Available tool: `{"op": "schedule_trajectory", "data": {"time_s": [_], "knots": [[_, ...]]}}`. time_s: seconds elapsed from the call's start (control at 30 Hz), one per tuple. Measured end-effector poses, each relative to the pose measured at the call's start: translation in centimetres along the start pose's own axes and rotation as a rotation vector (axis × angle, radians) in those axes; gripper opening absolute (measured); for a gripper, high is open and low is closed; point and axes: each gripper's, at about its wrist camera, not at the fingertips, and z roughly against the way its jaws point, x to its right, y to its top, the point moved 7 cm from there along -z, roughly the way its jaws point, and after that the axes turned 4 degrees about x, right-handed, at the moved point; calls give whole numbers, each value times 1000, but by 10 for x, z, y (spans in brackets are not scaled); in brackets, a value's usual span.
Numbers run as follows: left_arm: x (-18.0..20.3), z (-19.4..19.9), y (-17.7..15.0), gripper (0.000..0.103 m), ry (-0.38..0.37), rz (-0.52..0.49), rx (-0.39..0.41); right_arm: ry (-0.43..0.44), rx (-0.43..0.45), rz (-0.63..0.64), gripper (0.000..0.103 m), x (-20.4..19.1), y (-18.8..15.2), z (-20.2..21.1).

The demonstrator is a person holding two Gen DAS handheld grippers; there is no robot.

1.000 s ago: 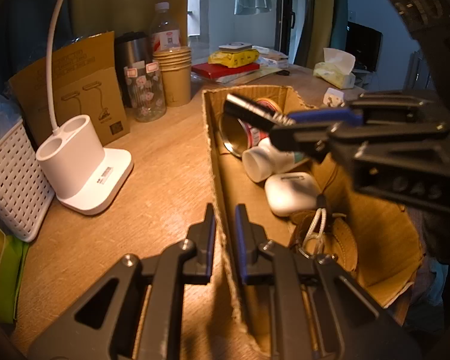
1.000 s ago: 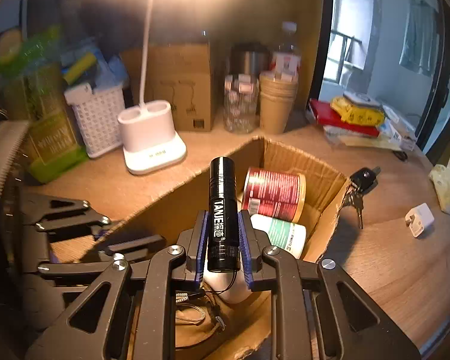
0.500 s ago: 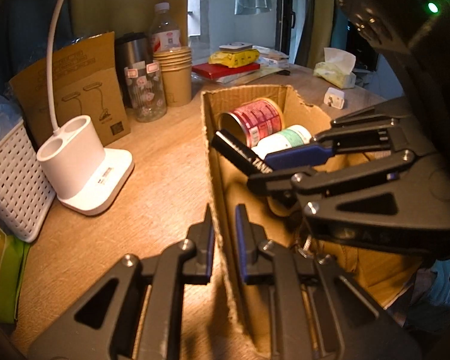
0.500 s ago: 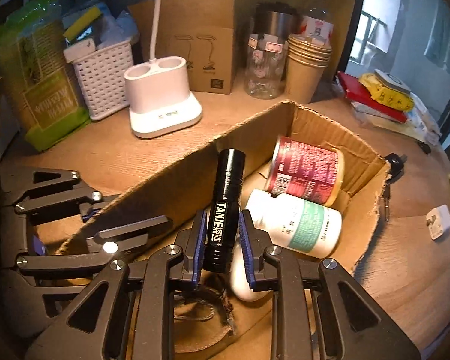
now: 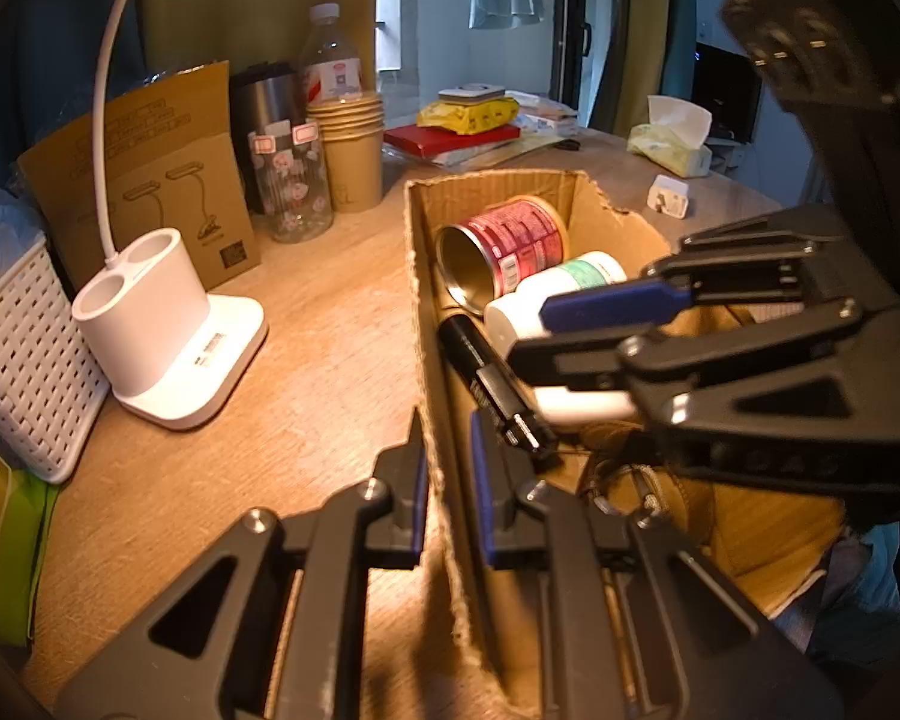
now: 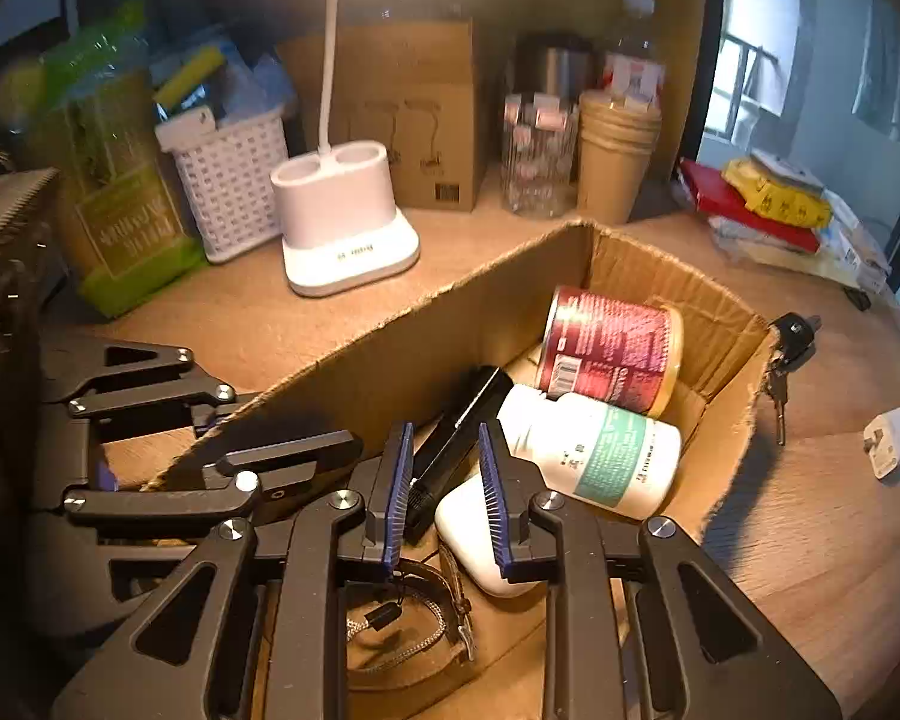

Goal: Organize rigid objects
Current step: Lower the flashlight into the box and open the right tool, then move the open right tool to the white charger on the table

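In the box (image 6: 714, 306), flashlight (image 6: 462, 420) lies loose at 11 o'clock of the bottle (image 6: 594, 450) between the right gripper's (image 6: 444, 495) just-spreading jaws, which risk dragging it out; left gripper (image 5: 447, 477) pinches the wall.

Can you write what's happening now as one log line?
left hand-held gripper: shut on box wall | right hand-held gripper: open | flashlight: in box

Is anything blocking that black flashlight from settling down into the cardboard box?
Nothing visible does. The flashlight already lies inside the cardboard box along its near wall, beside the white bottle and red can. The right gripper straddles its tail, jaws just opening. The left gripper pinches the box wall.
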Motion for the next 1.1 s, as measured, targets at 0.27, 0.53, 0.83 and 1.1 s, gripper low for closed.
{"op": "schedule_trajectory", "data": {"time_s": [0.27,0.53,0.83,1.1], "knots": [[0,0,0,14,1,1,-2,2,59,0,36,-3,-5,17],[-1,-2,-1,14,0,5,-4,-70,162,-35,44,22,2,56],[-2,-3,-1,14,-1,10,-9,-142,200,-89,45,59,-7,79],[-3,-4,-1,14,-3,12,-11,-308,216,-184,46,120,-22,85]]}}
